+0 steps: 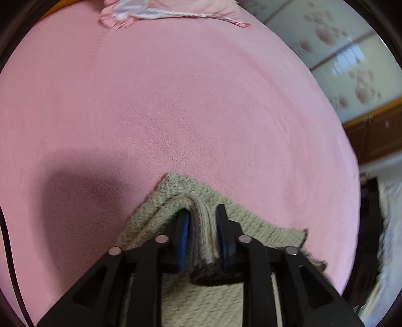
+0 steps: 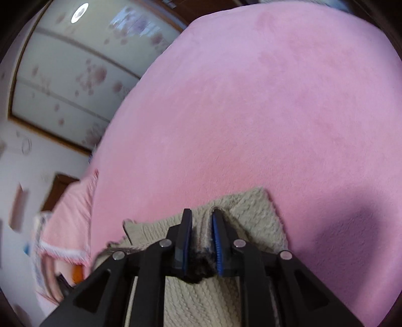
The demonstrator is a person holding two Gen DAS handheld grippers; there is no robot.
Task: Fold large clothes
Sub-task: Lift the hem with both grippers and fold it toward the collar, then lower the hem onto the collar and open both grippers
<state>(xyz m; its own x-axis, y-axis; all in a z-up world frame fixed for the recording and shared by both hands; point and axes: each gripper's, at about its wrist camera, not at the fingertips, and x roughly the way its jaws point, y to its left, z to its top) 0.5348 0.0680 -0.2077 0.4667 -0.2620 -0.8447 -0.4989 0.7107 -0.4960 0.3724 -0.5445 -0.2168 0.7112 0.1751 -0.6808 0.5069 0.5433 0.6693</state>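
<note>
A beige knitted garment [image 1: 251, 226] lies on the pink blanket [image 1: 176, 100] of a bed, right under both grippers. In the left wrist view a raised fold of the knit stands between the blue pads of my left gripper [image 1: 201, 211]. The jaws stand slightly apart from it, not pressing. The right wrist view shows the same garment [image 2: 251, 208], with a narrow ridge and a dark edge between the pads of my right gripper [image 2: 201, 213]. Those jaws also stand a little apart from the cloth. The rest of the garment is hidden below the grippers.
A pink cloth with white trim [image 1: 176, 10] lies at the far end of the bed. Flower-patterned sliding doors [image 1: 339, 63] [image 2: 75, 75] stand beyond the bed's edge. Pink bedding [image 2: 72, 216] hangs at the left side. The pink blanket [image 2: 251, 100] stretches wide ahead.
</note>
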